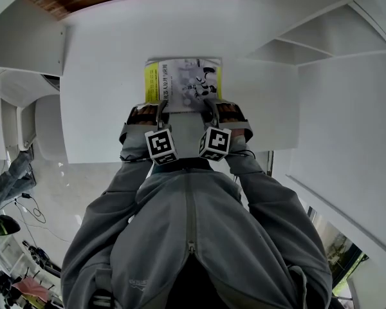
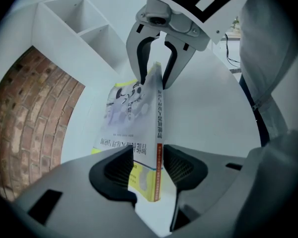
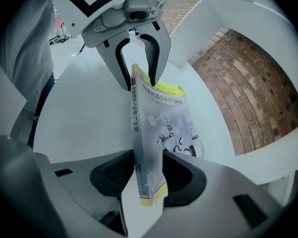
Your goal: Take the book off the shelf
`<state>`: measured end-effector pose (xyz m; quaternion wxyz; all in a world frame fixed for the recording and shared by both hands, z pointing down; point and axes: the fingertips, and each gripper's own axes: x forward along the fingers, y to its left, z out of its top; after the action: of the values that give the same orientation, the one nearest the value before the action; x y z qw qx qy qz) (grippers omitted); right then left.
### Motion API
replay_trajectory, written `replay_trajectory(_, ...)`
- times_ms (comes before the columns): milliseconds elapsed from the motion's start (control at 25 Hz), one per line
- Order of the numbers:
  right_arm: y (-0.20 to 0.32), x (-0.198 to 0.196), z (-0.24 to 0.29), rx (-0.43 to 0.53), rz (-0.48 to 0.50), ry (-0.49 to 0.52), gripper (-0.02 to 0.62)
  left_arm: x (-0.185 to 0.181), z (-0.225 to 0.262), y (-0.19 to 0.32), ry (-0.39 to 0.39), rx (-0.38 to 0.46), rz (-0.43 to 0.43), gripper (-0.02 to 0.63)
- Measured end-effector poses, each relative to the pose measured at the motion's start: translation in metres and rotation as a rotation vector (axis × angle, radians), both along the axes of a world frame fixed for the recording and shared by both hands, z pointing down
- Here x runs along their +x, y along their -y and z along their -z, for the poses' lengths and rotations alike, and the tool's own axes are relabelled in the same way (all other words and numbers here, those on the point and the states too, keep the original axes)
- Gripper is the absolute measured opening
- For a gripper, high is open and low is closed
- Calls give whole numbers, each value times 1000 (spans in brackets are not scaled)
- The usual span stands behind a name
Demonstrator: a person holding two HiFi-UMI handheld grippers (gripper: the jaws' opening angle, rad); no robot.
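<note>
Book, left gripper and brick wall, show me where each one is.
book [image 1: 185, 82], head view, middle of its front cover.
left gripper [image 2: 149, 165], left gripper view, midway between its jaws.
brick wall [image 2: 29, 117], left gripper view, on the bare bricks.

The person wears a grey zip jacket [image 1: 244, 237]. The left tool [image 1: 160, 105] and right tool [image 1: 212, 105] are grey with black ribbed pads [image 2: 114, 170], each bearing a black-and-white marker cube [image 1: 161, 145].

White table [image 1: 103, 76], plain smooth top. One book [image 1: 183, 85] at its middle, pale cover up, with a yellow band along the left side. Cannot tell whether the book's near edge lies flat on the table or sits raised.
</note>
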<state>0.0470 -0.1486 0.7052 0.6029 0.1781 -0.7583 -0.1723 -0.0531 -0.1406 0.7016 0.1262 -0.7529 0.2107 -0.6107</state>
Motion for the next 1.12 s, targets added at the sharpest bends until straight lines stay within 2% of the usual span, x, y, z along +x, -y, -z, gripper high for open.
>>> replay_trajectory(240, -12, 3, -4, -27, -9, 17, 196, -3, -1, -7, 0, -4, 21, 204)
replay_trajectory(600, -12, 3, 14, 18, -37, 38, 196, -6, 21, -2, -23, 54, 52, 198)
replay_trajectory(720, -12, 2, 25, 28, -48, 44, 195, -4, 38, 3, -69, 86, 73, 92)
replay_trajectory(840, -8, 3, 34, 48, -54, 49, 195, 1, 53, 10, -112, 117, 87, 33)
replay_trajectory(920, -3, 3, 46, 80, -68, 64, 195, 6, 65, 15, -147, 141, 98, 10)
replay_trajectory(1120, 12, 2, 77, 160, -74, 95, 181, 14, 103, 30, -276, 184, 161, 8)
